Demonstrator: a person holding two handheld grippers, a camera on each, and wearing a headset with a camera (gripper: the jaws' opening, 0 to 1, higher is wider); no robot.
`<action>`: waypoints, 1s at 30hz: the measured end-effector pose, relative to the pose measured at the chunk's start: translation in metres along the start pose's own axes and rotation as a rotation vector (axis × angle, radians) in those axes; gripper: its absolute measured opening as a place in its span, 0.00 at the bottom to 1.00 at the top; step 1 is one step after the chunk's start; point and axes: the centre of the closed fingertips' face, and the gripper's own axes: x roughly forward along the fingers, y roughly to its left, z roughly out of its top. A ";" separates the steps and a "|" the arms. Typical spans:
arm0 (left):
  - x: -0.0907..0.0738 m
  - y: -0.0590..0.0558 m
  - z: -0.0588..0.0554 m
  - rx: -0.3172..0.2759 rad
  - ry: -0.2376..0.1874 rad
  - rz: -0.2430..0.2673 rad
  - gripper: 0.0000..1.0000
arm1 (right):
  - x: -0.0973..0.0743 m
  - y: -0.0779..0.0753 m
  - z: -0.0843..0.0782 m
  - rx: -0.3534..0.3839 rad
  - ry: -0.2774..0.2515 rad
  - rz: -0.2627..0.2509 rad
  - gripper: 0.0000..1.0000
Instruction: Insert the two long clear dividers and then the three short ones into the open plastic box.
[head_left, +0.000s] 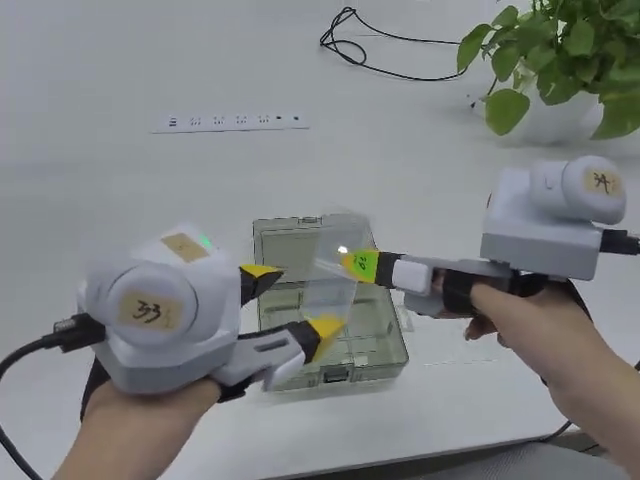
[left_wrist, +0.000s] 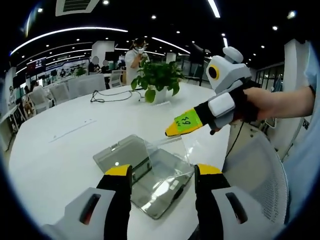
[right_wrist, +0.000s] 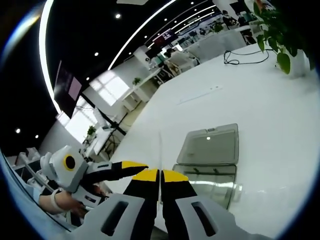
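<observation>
The open clear plastic box (head_left: 385, 352) sits at the table's near middle, its lid (head_left: 290, 238) laid back behind it. My right gripper (head_left: 358, 263) comes in from the right and is shut on a clear divider (head_left: 338, 292), which hangs tilted over the box's base. In the right gripper view the divider (right_wrist: 160, 150) shows edge-on as a thin line rising from the shut jaws (right_wrist: 160, 176), with the box (right_wrist: 210, 167) beyond. My left gripper (head_left: 293, 300) stands open at the box's left side with nothing between its fingers. In its own view the left gripper (left_wrist: 164, 172) frames the box (left_wrist: 150, 175) and the right gripper (left_wrist: 186, 122).
A white power strip (head_left: 230, 122) lies farther back on the white table. A black cable (head_left: 380, 45) and a potted plant (head_left: 560, 55) are at the back right. The table's front edge runs just below the hands. A grey chair (left_wrist: 250, 165) stands beside the table.
</observation>
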 end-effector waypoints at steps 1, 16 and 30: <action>-0.001 0.000 -0.002 0.011 -0.005 -0.005 0.53 | 0.000 -0.001 0.000 -0.002 0.014 -0.004 0.02; -0.016 0.020 -0.032 0.103 0.007 0.025 0.89 | 0.006 -0.033 -0.009 -0.019 0.294 -0.154 0.02; -0.023 0.025 -0.052 0.171 0.037 0.003 1.00 | 0.016 -0.069 -0.012 -0.010 0.540 -0.293 0.02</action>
